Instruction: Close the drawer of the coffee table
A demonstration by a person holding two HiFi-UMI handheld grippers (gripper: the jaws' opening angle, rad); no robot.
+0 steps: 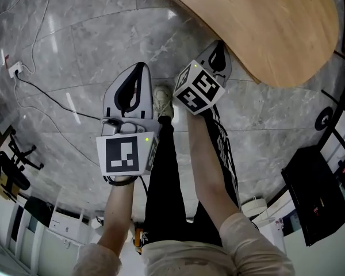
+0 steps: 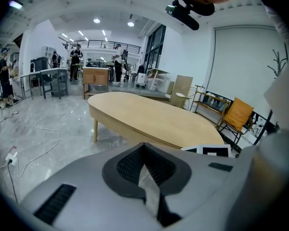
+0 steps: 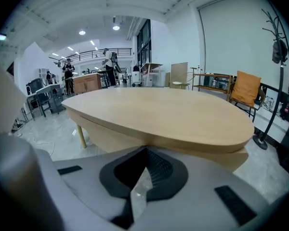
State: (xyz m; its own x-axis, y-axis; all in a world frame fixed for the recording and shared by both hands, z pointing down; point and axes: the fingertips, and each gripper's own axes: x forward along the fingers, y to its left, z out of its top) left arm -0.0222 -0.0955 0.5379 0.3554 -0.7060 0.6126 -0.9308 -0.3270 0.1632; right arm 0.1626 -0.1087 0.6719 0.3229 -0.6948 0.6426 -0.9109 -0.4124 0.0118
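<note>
Right gripper (image 3: 145,149) near coffee table (image 3: 173,114), seemingly crosswise

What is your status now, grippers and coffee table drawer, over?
Left gripper shut, empty. Right gripper shut, empty. Coffee table just ahead, not touched; drawer not visible from here. White cable on floor, off to the left.

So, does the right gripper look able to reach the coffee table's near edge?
Probably yes: the right gripper, jaws shut and empty, points at the coffee table with nothing between them.
</note>
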